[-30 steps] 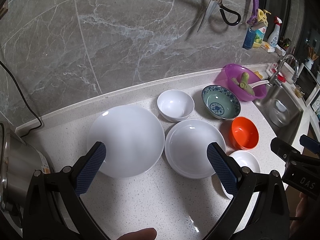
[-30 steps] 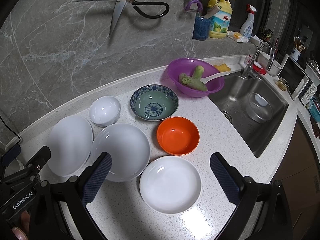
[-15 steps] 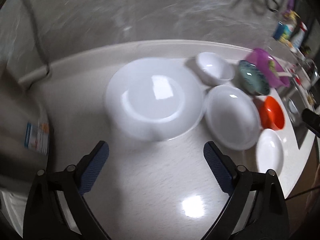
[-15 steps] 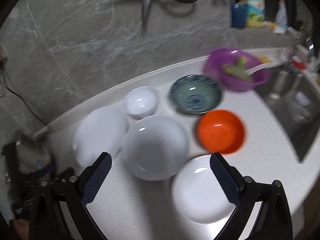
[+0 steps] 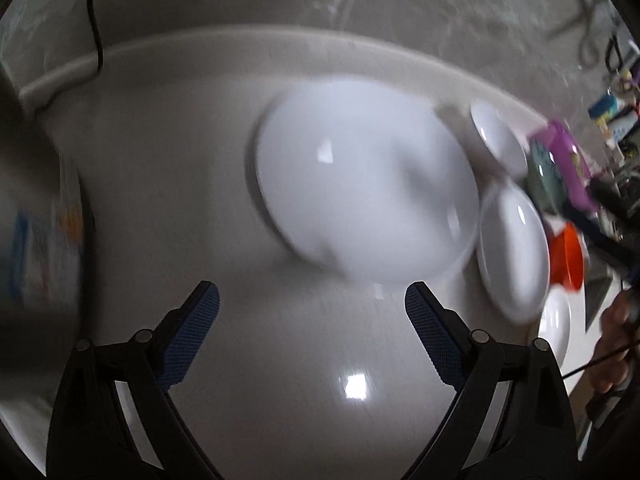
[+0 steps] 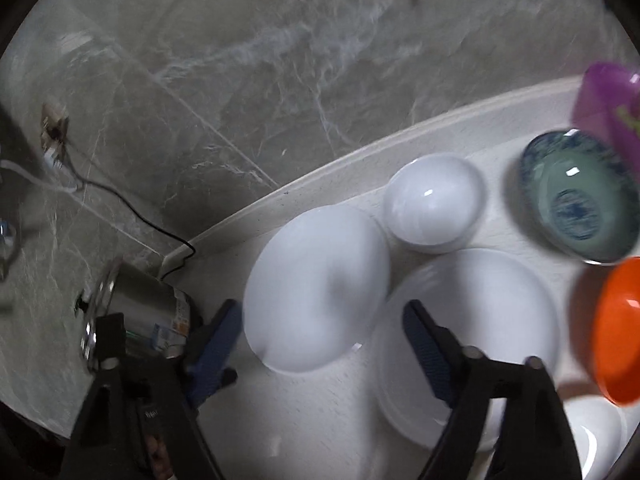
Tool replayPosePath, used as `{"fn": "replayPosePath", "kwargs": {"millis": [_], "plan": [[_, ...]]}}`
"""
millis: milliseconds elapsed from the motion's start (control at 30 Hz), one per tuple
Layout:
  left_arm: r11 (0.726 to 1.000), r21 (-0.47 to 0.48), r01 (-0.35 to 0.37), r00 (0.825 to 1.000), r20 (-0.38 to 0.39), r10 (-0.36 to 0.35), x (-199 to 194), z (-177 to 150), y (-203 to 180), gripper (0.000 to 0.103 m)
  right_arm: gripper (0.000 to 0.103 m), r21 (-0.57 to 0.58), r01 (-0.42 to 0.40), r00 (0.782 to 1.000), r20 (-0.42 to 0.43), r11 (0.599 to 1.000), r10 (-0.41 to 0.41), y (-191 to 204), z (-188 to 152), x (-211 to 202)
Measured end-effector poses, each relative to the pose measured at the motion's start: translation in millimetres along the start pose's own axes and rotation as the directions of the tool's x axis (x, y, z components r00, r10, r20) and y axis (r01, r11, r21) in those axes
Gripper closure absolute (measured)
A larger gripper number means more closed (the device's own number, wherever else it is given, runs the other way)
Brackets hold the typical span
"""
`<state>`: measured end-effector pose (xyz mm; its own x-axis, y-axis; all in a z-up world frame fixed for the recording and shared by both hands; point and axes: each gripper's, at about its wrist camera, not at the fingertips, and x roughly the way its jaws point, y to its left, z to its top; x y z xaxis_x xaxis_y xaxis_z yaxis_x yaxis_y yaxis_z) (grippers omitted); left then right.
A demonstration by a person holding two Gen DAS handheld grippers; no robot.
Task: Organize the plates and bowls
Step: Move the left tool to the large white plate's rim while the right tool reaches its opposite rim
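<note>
A large white plate (image 5: 366,184) lies on the pale counter ahead of my left gripper (image 5: 312,300), which is open and empty just short of its near rim. It also shows in the right wrist view (image 6: 316,288). A medium white plate (image 6: 476,328) lies to its right, with a small white bowl (image 6: 434,204) behind, a blue-patterned green bowl (image 6: 580,212), an orange bowl (image 6: 616,328) and a small white plate (image 6: 596,440). My right gripper (image 6: 320,320) is open and empty above the large plate's near edge. Both views are blurred.
A steel pot (image 6: 132,316) stands at the left with a black cord (image 6: 140,220) running up the marble wall. A purple bowl (image 6: 612,104) sits at the far right. The counter's back ledge (image 5: 240,40) curves behind the dishes.
Both grippers have swung left and lower toward the large white plate, which now looms bigger in each view. The sink and bottles have left the right wrist view. Both stay open.
</note>
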<state>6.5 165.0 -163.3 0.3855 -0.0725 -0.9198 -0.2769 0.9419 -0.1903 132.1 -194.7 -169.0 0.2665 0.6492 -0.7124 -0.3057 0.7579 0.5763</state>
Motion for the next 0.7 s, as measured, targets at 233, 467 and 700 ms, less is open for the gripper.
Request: {"fn": "replayPosePath", "kwargs": {"millis": [233, 467, 700], "plan": [[0.995, 0.083, -0.047, 0.999, 0.011, 0.046, 33.7, 65.5, 11.7, 0.009, 0.037, -0.024, -0.001, 0.995, -0.100, 1.000, -0.002, -8.0, 17.4, 48.2], [0.996, 0.078, 0.034, 0.999, -0.042, -0.030, 65.3, 83.5, 33.5, 0.038, 0.042, -0.021, 0.072, 0.983, -0.169, 0.997, -0.074, -22.7, 19.1, 76.9], [0.995, 0.072, 0.073, 0.994, -0.082, -0.067, 87.7, 88.8, 42.8, 0.050, 0.046, -0.008, 0.109, 0.968, -0.225, 0.994, -0.108, -29.4, 19.7, 99.8]]}}
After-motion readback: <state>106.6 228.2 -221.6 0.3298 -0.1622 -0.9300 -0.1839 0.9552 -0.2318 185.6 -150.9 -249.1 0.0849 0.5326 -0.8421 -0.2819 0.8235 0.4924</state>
